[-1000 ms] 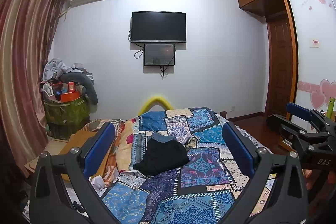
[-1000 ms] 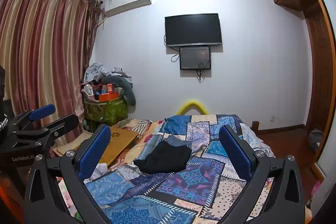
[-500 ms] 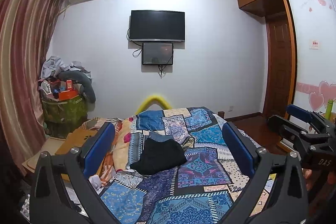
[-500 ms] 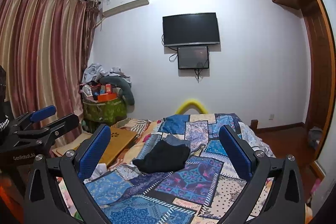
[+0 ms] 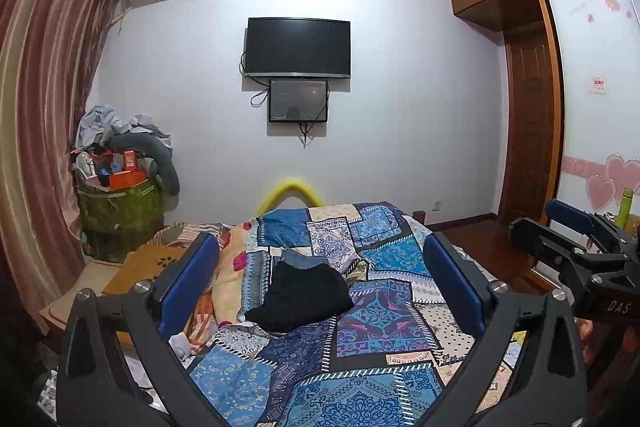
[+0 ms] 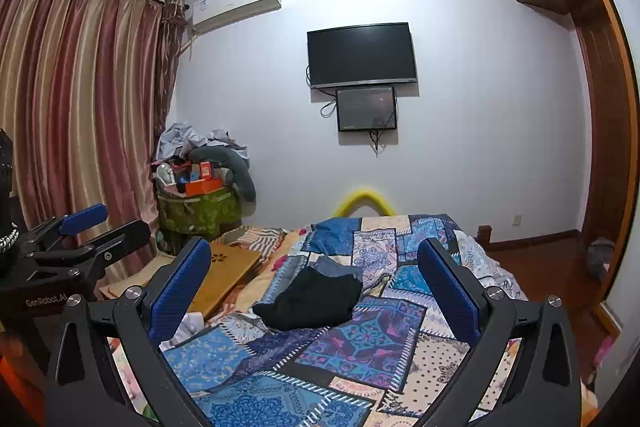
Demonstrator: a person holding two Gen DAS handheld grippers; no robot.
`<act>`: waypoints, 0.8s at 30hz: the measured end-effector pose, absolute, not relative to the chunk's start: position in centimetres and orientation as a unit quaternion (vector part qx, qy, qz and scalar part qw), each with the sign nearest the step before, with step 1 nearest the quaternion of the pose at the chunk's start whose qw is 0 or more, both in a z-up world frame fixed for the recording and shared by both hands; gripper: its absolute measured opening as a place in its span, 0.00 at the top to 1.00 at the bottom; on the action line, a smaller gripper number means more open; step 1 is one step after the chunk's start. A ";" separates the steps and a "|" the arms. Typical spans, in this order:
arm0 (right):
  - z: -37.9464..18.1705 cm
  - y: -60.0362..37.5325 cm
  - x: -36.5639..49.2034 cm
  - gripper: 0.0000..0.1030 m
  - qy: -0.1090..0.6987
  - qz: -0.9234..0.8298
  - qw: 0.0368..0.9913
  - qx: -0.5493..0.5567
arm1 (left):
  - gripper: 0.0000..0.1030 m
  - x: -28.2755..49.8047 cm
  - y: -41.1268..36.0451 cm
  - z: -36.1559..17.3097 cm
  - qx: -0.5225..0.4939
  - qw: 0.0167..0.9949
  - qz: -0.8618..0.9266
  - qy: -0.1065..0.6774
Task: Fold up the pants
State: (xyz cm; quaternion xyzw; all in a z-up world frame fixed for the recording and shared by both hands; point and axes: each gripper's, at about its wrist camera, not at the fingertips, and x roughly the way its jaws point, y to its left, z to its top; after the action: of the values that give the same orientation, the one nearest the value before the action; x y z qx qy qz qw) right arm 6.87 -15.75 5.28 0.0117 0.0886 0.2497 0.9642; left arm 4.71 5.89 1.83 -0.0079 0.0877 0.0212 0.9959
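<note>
Black fabric pants [image 5: 301, 297] lying folded on blue patchwork bed quilt [image 5: 360, 367], overlapping folded denim garment [image 5: 302, 259], left gripper [image 5: 320, 291] and right gripper [image 6: 316, 293] hovering well short, jaws spread wide, gripping nothing.

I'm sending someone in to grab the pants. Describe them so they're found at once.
Start at the bed with the blue patchwork quilt, below the wall-mounted TV. Near the quilt's middle lies a folded black pants bundle, partly overlapping a blue denim garment. It is the only plain black item on the patterned quilt.
</note>
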 end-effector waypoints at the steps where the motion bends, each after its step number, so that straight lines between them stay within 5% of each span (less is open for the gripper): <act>1: 5.3 -15.7 7.0 0.01 0.089 0.250 0.964 0.012 | 0.00 4.7 5.9 1.8 -0.008 0.996 0.020 0.089; 24: 5.4 -15.4 7.2 0.01 0.092 0.245 0.965 0.011 | 0.00 5.3 5.8 1.5 -0.007 0.995 0.004 0.101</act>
State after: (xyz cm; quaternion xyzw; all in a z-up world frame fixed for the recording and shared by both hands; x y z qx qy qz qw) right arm 7.25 -15.37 5.45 0.0112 0.0918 0.2454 0.9650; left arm 5.27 5.78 1.52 -0.0075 0.1014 0.0036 0.9948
